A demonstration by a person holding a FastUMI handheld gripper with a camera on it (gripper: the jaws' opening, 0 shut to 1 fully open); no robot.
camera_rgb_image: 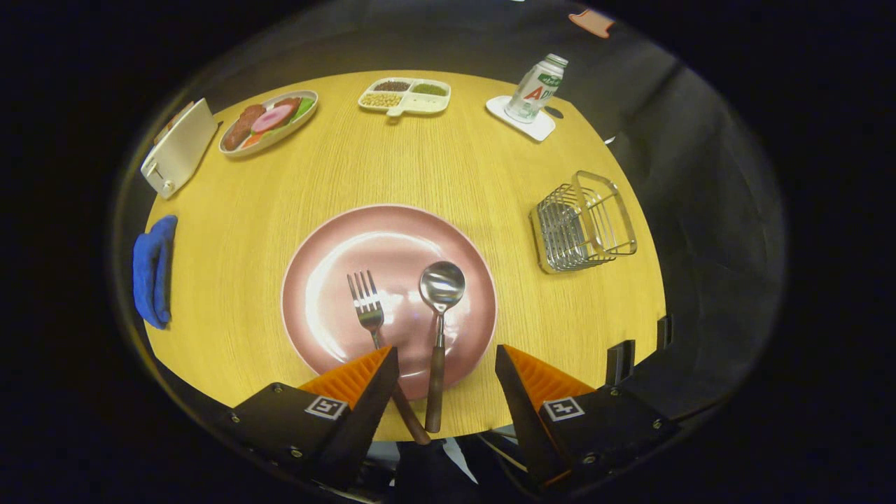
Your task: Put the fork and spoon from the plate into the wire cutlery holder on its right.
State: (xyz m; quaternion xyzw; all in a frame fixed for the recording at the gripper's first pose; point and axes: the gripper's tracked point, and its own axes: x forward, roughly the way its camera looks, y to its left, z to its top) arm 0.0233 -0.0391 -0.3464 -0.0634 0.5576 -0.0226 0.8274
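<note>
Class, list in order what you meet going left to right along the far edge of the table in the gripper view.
Toaster → oval plate of food → divided snack tray → bottle on its white coaster. The open gripper hovers above the spoon handle.

A round wooden tabletop (448, 175) was lit warmly from above; glare was thrown across its grain; dark cloth walls (700, 175) were seen behind it.
</note>
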